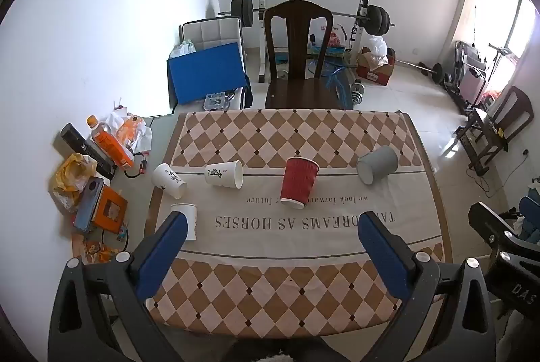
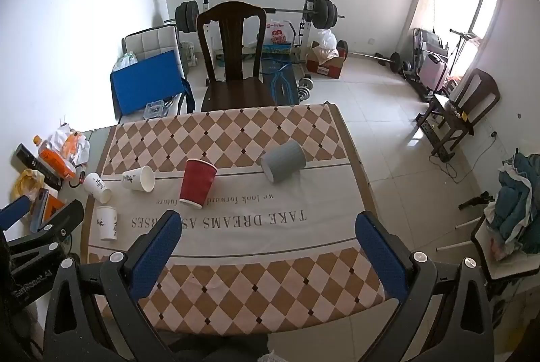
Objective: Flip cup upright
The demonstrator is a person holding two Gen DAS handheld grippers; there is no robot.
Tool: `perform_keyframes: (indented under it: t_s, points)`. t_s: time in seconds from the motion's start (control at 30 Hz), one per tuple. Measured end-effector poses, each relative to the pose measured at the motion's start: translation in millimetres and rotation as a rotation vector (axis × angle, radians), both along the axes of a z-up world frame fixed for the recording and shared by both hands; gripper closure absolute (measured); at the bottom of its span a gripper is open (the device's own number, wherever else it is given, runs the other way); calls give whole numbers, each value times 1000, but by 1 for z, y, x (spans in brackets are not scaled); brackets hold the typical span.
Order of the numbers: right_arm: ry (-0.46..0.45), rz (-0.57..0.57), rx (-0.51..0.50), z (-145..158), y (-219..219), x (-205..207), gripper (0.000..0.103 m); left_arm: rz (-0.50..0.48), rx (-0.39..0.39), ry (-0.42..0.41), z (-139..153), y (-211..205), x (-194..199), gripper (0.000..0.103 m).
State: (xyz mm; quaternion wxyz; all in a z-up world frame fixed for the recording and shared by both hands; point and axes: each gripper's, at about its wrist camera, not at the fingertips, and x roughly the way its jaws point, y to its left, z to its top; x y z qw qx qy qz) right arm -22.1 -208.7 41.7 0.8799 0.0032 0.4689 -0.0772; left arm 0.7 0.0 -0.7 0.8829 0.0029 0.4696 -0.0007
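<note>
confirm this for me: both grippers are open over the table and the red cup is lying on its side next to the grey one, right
Not quite. The red cup is not on its side: it stands upside down on its rim, as the left wrist view shows. The grey cup beside it does lie on its side, and the left gripper and right gripper are open above the table.

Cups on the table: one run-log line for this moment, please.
left hand-held gripper open | right hand-held gripper open | red cup inverted | grey cup on side | none grasped

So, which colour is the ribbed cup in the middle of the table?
The ribbed cup is red with a white rim; the left wrist view shows it best.
</note>
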Motion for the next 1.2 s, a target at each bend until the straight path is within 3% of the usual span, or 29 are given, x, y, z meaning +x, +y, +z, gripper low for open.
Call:
perform_keyframes:
  t_s: [1.2]
  points:
    - [-7,-1,1,2,-6,0,0,-2,5,-6,0,-1,0,0]
